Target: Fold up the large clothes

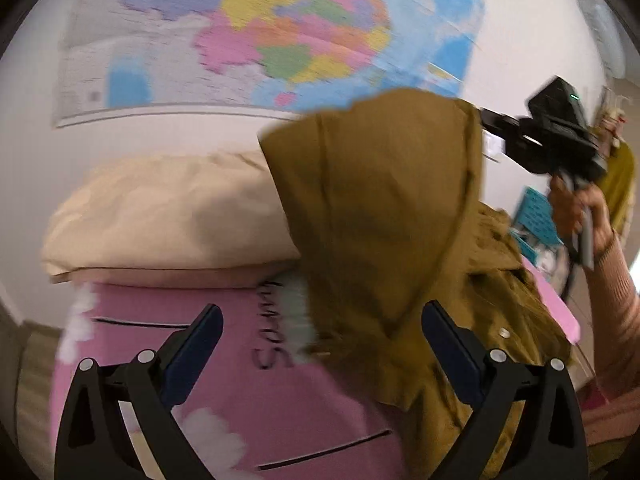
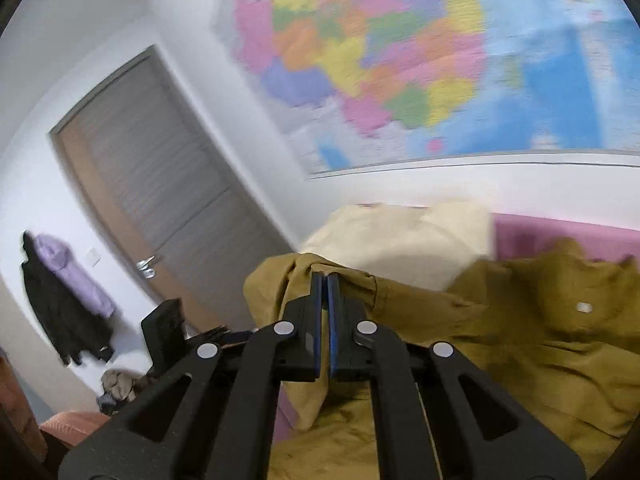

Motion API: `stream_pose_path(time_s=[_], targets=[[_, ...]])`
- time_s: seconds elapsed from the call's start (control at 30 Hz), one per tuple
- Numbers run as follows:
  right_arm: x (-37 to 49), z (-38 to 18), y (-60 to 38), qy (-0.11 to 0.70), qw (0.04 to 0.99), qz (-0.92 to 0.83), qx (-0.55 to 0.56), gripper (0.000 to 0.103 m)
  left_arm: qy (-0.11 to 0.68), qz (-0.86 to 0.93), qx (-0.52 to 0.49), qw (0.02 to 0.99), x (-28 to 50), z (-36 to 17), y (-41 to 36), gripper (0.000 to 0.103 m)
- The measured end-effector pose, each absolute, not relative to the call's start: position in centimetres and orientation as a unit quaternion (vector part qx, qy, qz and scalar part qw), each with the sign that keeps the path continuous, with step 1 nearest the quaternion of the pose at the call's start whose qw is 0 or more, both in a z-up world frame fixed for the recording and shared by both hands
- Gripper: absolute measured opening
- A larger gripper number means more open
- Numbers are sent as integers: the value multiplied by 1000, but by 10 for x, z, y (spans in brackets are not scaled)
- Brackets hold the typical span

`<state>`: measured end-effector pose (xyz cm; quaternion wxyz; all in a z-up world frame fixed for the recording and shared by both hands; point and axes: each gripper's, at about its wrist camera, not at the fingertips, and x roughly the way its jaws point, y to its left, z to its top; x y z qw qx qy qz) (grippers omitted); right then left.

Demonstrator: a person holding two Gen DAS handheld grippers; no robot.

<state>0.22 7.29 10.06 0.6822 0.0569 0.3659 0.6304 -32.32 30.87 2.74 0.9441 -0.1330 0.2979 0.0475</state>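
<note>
Left wrist view: the left tool (image 1: 322, 334) has its two blue-padded fingers spread wide, holding nothing. Between and beyond them, from the centre toward 4 o'clock, hangs the large mustard-brown cotton garment with a pale button (image 1: 384, 208). One part of it is lifted into a peak while the rest lies crumpled on the pink bed cover with black lettering and white clouds (image 1: 224, 392). A cream pillow (image 1: 168, 216) sits at 9 o'clock, and a colourful wall map (image 1: 272, 28) fills 12 o'clock. At 3 o'clock the right tool (image 1: 556, 132) is raised in the person's hand, its fingertips hidden behind the cloth.

Right wrist view: the right tool (image 2: 325, 280) has its fingers pressed together, pinching a fold of the mustard-brown garment (image 2: 520, 320), which spreads rumpled from the centre to 4 o'clock over the bed. A grey door (image 2: 160, 184) stands at 9 o'clock.

No neat fold shows anywhere, so I judge the task barely begun: the garment needs spreading flat, then folding.
</note>
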Motion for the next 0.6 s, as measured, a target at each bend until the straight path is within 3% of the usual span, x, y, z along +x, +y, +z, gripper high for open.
stream_pose_path(time_s=[0.1, 0.17, 0.23, 0.27, 0.47, 0.53, 0.57, 0.6], targets=[[9, 71, 70, 396, 699, 595, 42, 8, 310, 12, -127, 942, -300, 18, 296, 96], [11, 46, 63, 419, 699, 577, 46, 16, 323, -12, -136, 936, -280, 9, 292, 96], [7, 22, 59, 443, 692, 567, 65, 60, 344, -20, -140, 928, -259, -2, 287, 96], [3, 6, 55, 454, 687, 562, 80, 65, 351, -26, -141, 925, -253, -6, 285, 96], [-38, -52, 59, 500, 642, 572, 106, 72, 385, -48, -145, 910, -232, -23, 272, 93], [-44, -60, 73, 509, 630, 578, 104, 72, 396, -54, -132, 907, -231, -23, 262, 87], [-45, -63, 83, 511, 631, 576, 96, 70, 400, -56, -126, 906, -231, -22, 256, 86], [-44, -65, 90, 512, 637, 569, 91, 58, 402, -59, -122, 905, -232, -22, 251, 86]])
